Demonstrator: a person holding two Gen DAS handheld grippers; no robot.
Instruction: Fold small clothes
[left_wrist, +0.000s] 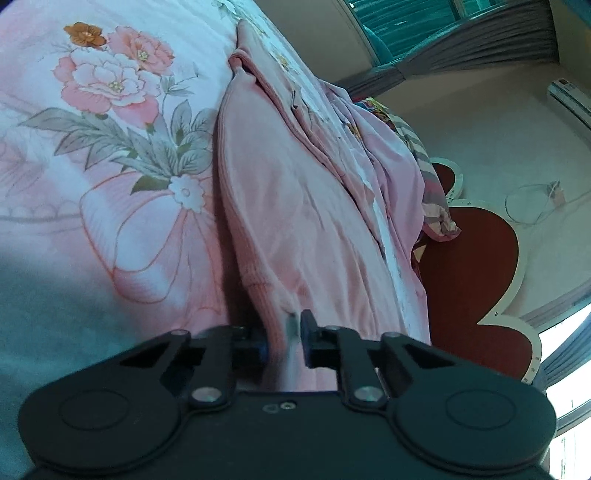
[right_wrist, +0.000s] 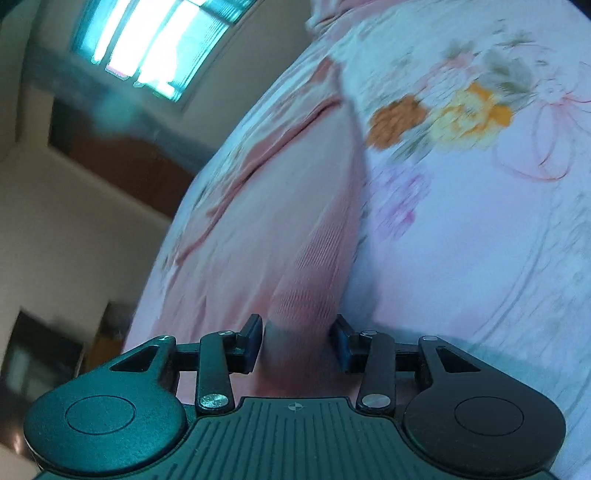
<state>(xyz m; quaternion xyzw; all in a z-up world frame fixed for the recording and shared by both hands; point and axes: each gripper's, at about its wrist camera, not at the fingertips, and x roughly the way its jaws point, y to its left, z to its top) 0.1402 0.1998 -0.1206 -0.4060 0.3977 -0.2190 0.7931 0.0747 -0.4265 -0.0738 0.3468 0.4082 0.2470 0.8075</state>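
Note:
A small pink garment lies stretched over a floral bedspread. My left gripper is shut on the garment's ribbed hem edge, which is pinched between the jaws. In the right wrist view the same pink garment runs away from me along the bedspread. My right gripper is closed on a bunched ribbed part of the garment, with cloth filling the gap between the jaws. The view is blurred by motion.
A second pale pink cloth and a striped fabric lie beside the garment near the bed's edge. A red headboard with a white rim is at the right. Walls and a window lie beyond the bed.

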